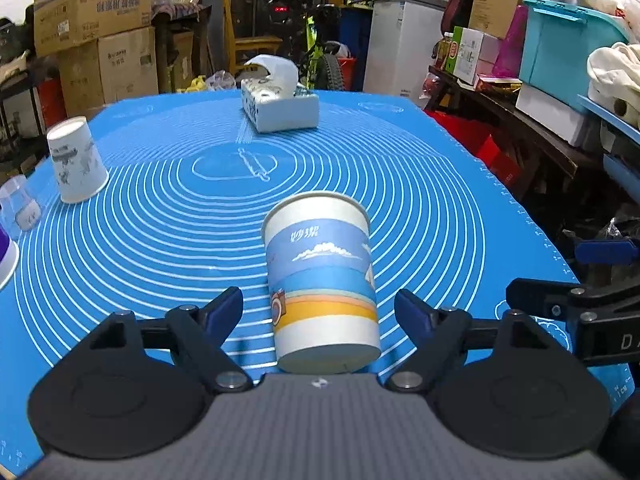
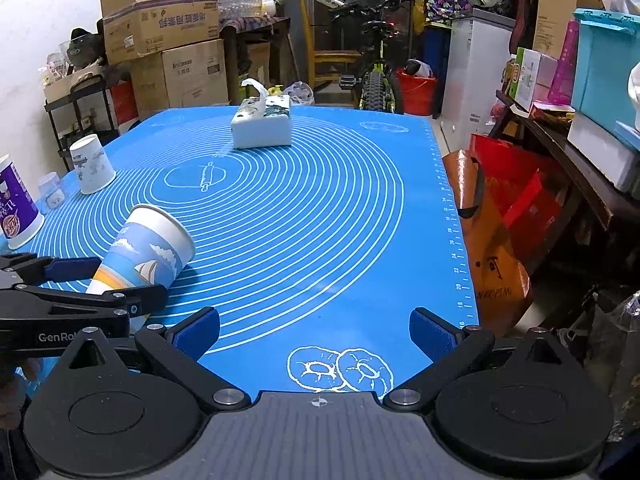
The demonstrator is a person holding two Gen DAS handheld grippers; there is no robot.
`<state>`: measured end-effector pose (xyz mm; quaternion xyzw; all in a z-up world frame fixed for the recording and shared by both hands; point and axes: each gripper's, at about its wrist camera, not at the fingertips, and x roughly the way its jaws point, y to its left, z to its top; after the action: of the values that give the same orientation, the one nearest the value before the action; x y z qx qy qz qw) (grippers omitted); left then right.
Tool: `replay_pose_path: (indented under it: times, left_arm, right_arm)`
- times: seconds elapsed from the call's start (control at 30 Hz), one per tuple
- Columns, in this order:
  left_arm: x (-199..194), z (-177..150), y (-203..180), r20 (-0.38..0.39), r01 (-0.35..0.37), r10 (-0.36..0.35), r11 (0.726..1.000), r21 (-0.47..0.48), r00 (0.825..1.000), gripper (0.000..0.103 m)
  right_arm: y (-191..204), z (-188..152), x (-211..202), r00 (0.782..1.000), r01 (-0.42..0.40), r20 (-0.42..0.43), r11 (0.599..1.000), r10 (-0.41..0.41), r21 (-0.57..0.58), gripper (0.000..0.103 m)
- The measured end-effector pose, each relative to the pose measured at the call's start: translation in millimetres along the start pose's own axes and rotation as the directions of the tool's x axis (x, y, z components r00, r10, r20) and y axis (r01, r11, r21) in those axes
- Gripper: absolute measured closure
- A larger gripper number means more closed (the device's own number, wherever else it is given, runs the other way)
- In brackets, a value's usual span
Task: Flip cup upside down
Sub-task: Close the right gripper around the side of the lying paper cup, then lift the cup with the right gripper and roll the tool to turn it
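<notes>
At the bottom centre of the left wrist view, the left gripper (image 1: 319, 307) stands wide open, its 2 fingers either side of the blue-banded paper cup (image 1: 322, 294) without touching it; the cup lies tilted on the blue mat (image 1: 420, 200). Low in the right wrist view, the right gripper (image 2: 315, 330) is open and empty. Farther back sit an upside-down white cup (image 1: 77, 160) at left and a tissue box (image 1: 280, 106) at upper centre.

purple cup (image 1: 6, 258) cut off, clear cup (image 2: 50, 190) blurred
</notes>
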<state>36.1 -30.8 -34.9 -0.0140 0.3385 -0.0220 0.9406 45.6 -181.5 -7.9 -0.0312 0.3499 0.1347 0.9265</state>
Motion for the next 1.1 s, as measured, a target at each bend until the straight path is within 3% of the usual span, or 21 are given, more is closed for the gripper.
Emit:
replay_pose_path:
  times: [0.2,0.3,0.63,0.83,0.9,0.97,1.1]
  left_arm:
    - [-6.7,1.5,3.5,0.010,-0.019,0.019,1.000,-0.010,1.000,0.011]
    - [-10.2,2.2,5.3,0.012,-0.019,0.020,1.000,-0.012,1.000,0.011]
    - [-30.0,6.1,11.3,0.053,0.009,-0.007,1.000,-0.022,0.999,0.011]
    - [-49.8,6.9,28.2,0.118,-0.079,0.081,0.997,-0.021,0.990,0.007]
    - [-53.8,6.1,38.1,0.129,-0.124,0.126,0.992,-0.026,0.984,0.003]
    - [-56.5,3.5,48.5,0.142,-0.169,0.171,0.985,-0.031,0.975,0.003]
    - [-58.0,-1.0,67.4,0.138,-0.235,0.239,0.971,-0.047,0.961,0.003]
  right_arm:
    - [5.7,2.9,1.4,1.000,-0.022,-0.008,0.999,0.021,-0.031,0.003]
    - [9.8,5.1,1.5,0.999,-0.052,-0.014,0.998,0.052,-0.038,0.003]
    - [22.4,12.5,-2.2,0.999,-0.031,-0.014,0.992,0.030,-0.118,0.003]
    - [37.0,26.0,-11.9,1.000,0.010,-0.008,0.971,-0.013,-0.237,0.003]
    - [47.8,30.1,-13.6,1.000,0.025,-0.010,0.950,-0.030,-0.311,0.003]
    - [63.1,32.6,-14.2,0.998,0.057,-0.001,0.904,-0.064,-0.425,0.003]
    - [95.0,34.1,-12.2,0.993,0.100,0.018,0.747,-0.117,-0.657,0.003]
